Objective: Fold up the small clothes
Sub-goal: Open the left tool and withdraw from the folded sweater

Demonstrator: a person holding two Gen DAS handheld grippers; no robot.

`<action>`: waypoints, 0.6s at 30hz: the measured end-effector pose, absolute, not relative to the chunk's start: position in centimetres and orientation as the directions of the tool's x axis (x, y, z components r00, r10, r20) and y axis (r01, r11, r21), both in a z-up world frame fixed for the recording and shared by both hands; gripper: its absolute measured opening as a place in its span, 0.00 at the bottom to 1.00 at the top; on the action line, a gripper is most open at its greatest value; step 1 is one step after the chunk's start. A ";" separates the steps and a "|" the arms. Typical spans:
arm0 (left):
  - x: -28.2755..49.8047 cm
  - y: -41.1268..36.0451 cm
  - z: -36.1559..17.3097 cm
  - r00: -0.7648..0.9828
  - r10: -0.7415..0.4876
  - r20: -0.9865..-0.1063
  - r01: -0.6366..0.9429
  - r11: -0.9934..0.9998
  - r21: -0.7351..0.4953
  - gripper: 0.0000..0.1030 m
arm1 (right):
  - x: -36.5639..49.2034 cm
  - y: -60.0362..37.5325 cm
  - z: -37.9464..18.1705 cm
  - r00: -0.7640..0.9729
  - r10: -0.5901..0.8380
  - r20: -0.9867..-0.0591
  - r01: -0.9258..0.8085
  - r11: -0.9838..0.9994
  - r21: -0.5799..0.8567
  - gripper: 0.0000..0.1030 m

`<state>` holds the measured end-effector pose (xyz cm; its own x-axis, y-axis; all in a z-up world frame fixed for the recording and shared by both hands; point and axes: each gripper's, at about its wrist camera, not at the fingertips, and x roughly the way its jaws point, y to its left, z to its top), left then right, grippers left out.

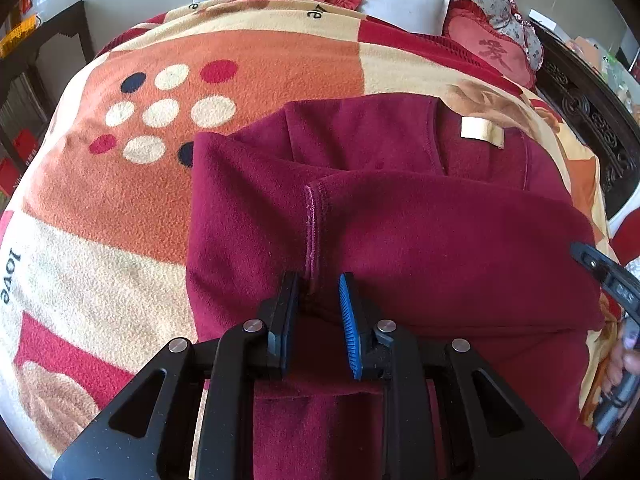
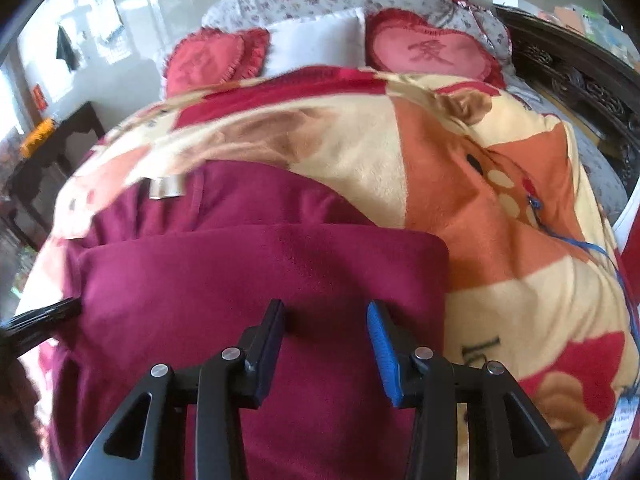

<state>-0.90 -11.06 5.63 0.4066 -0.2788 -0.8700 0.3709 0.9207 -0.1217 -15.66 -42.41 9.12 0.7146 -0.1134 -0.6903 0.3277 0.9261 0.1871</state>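
Observation:
A dark red fleece garment [image 1: 400, 232] lies on a patterned blanket [image 1: 120, 200], partly folded, with a sleeve laid across its body and a cream label [image 1: 482, 131] near the collar. My left gripper [image 1: 320, 284] is open just above the garment's near edge, by the sleeve seam. My right gripper [image 2: 326, 312] is open over the garment [image 2: 260, 280] near its right side; it also shows at the right edge of the left wrist view [image 1: 608, 280]. Neither holds cloth.
The blanket [image 2: 500, 200] covers a bed. Red heart cushions [image 2: 432, 54] and a white pillow [image 2: 316, 42] lie at the far end. A dark carved bed frame [image 1: 592, 128] runs along the right. A dark table [image 2: 52, 148] stands far left.

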 end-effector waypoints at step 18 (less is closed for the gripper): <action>-0.8 -12.1 5.5 0.402 -0.293 -0.867 0.369 0.919 -0.139 0.46 | -19.9 -41.9 7.3 0.653 -0.110 -0.750 0.355 0.918 0.175 0.46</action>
